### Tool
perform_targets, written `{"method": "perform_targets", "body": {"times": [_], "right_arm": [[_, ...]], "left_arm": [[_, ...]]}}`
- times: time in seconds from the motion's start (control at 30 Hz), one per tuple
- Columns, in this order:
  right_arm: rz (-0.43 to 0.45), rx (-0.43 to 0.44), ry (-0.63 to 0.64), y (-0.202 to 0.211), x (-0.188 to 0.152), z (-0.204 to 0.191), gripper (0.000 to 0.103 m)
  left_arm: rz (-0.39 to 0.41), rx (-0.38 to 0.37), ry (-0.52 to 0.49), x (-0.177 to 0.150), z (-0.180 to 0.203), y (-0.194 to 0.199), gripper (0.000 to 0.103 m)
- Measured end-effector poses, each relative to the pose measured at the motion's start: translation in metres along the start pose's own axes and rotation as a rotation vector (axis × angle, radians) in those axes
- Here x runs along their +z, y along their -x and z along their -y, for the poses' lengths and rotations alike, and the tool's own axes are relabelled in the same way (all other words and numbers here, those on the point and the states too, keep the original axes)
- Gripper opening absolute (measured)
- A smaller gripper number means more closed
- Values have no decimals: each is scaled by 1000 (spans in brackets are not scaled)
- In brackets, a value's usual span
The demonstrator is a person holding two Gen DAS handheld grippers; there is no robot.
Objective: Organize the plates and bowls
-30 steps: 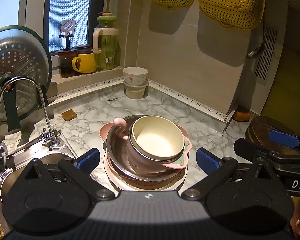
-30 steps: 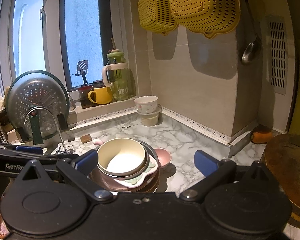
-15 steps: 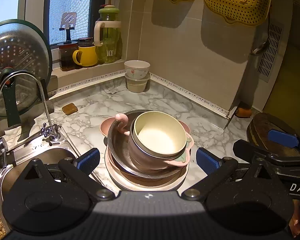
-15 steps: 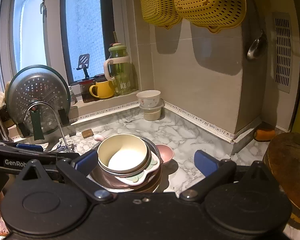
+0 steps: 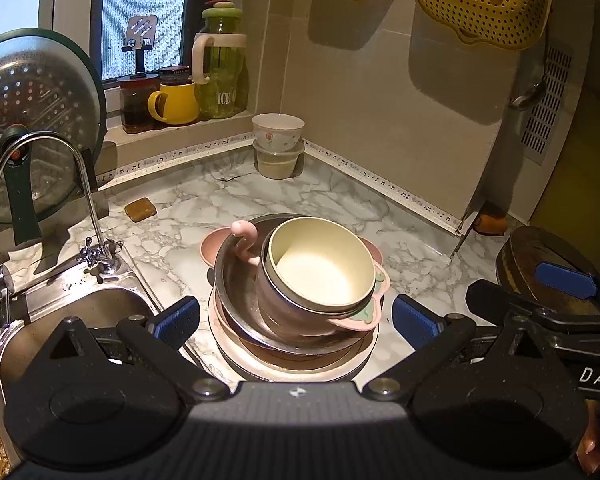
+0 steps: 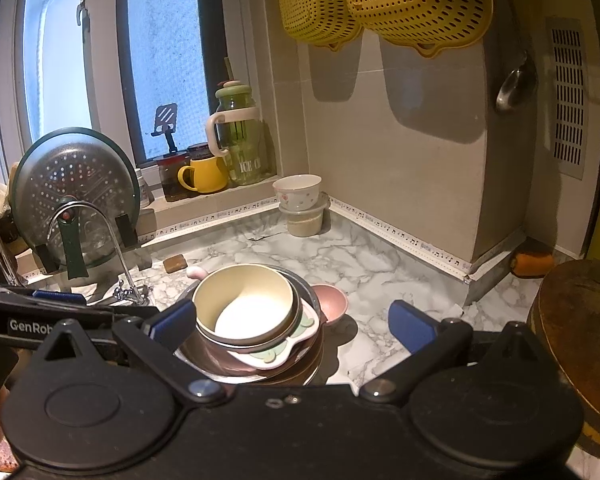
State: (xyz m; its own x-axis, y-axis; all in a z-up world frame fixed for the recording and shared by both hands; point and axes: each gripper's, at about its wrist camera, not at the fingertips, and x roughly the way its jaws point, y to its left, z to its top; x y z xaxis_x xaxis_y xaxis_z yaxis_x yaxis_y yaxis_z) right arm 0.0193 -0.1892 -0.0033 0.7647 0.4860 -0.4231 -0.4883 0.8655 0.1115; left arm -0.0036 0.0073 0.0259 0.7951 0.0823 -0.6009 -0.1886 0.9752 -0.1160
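Cream bowl sits nested atop steel bowl and plates on counter; pink dish beside; both the left hand-held gripper and the right hand-held gripper spread, empty; stage indeterminate.

A cream bowl is sitting upright atop a pink bowl, steel bowl and plates, stacked near the counter's front edge.

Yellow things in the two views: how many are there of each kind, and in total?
Yellow colanders on the wall: 2
Yellow mug on the windowsill: 1
Total: 3
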Motion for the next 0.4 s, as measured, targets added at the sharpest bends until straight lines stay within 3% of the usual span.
{"method": "perform_targets", "body": {"times": [0.4], "right_arm": [[-9,18,-3,-8,3,7,103]], "left_arm": [[-17,7,17,5,3,-12,103]]}}
